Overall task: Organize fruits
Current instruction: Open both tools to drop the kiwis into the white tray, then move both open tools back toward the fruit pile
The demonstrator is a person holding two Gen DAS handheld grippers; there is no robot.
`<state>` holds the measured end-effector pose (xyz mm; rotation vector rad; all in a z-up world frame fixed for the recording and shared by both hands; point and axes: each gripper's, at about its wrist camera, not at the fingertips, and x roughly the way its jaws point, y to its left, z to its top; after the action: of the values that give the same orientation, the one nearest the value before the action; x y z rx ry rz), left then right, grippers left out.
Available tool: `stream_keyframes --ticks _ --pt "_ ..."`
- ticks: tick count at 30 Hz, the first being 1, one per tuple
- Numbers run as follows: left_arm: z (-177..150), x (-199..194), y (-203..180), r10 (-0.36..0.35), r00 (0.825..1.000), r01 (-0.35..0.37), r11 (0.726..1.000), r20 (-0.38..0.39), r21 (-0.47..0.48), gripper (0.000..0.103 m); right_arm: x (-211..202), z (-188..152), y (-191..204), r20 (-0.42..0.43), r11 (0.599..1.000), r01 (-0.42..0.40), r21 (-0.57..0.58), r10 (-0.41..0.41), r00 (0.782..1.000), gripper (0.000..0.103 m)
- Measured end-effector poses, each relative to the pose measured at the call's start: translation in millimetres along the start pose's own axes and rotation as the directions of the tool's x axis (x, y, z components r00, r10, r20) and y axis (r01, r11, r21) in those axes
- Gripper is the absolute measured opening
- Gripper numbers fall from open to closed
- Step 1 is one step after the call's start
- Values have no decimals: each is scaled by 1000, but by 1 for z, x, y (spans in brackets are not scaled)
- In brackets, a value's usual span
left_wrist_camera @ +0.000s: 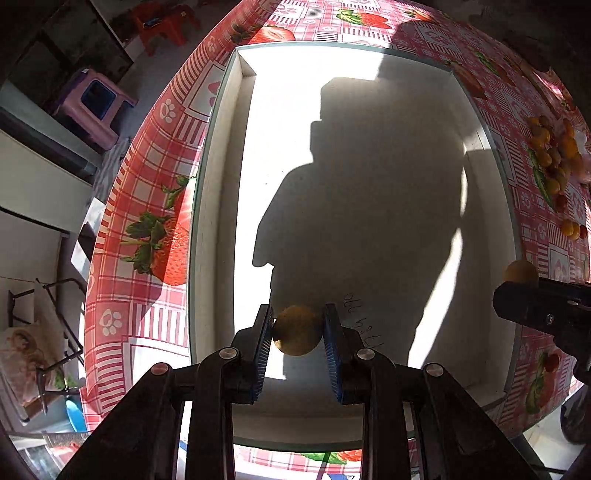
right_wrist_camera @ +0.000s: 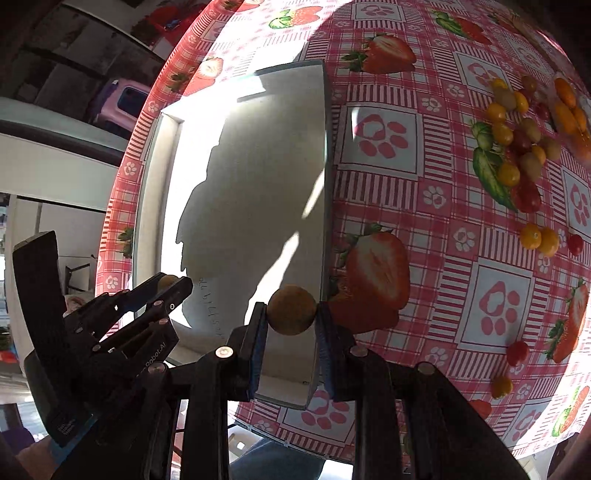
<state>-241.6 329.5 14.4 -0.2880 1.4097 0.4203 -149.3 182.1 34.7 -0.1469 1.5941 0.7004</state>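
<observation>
Now each hand-held gripper, left (left_wrist_camera: 298, 328) and right (right_wrist_camera: 291, 314), pinches a round yellow fruit above the white box (left_wrist_camera: 221, 177).

Tablecloth (right_wrist_camera: 436, 266) — pink check, printed strawberries and paw marks. Purple plastic stool (left_wrist_camera: 94, 107) and red stool (left_wrist_camera: 166, 24) — on the floor beyond the table's edge.

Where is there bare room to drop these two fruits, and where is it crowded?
The white box floor is bare wall to wall, holding only shadow. The tablecloth between the box's right wall and the tomato pile is free too. It is crowded at that pile, with strays nearer. Left gripper and right gripper each hold a fruit.
</observation>
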Motion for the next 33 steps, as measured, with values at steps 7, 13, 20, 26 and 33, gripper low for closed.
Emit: stream_keyframes --ticks 7,13,20,26,33 --pt "-5 1 -2 -2 1000 1 999 18 41 29 43 10 18 -86 999 33 -4 -34 996 29" --pt "-7 -8 3 9 998 -12 999 60 52 75 45 25 26 -79 999 45 -10 -46 996 47" --pt "0 -28 -5 -5 997 -3 994 73 111 75 -8 26 17 52 999 27 40 -29 998 79" --pt "14 -59 -54 -72 989 38 969 130 245 75 -41 -5 -38 92 976 87 199 -107 990 80" --pt "34 -82 -139 -166 974 92 910 153 404 75 -79 -53 -134 83 900 164 404 -214 973 80"
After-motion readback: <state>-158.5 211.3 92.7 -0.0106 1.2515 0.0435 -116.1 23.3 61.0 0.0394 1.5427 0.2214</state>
